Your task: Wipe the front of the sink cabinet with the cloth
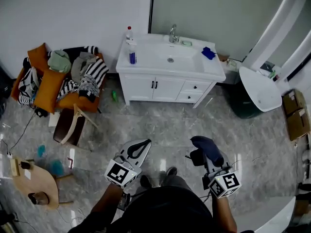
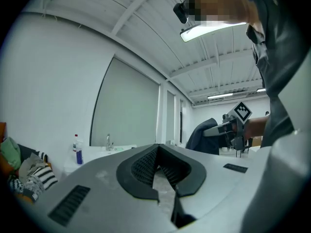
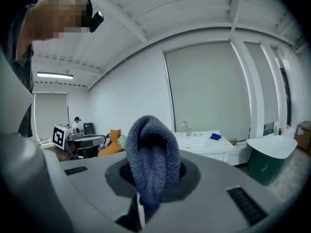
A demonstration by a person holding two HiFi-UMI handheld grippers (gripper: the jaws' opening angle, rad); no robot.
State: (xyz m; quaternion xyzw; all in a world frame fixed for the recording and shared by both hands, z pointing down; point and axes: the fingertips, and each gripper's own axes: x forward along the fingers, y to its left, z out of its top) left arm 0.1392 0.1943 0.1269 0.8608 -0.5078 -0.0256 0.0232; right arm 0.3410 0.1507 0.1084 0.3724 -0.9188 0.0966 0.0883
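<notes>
The white sink cabinet [image 1: 165, 89] stands against the far wall, its doors and drawers facing me across a stretch of grey marble floor. My right gripper [image 1: 204, 147] is shut on a dark blue-grey cloth [image 1: 209, 149], which bunches up over the fingertips [image 3: 151, 154]. The left gripper [image 1: 146, 142] is held level beside it, its jaws together with nothing between them [image 2: 158, 147]. Both grippers are held close to my body, well short of the cabinet. The cabinet also shows far off in the right gripper view [image 3: 214, 152].
An orange armchair [image 1: 48, 89] piled with clothes sits left of the cabinet, with a wooden stool [image 1: 73, 125] in front. A dark green tub with a white lid [image 1: 255, 93] stands at the right, by cardboard boxes [image 1: 296, 113]. Bottles [image 1: 130, 42] and a blue rag [image 1: 208, 53] rest on the counter.
</notes>
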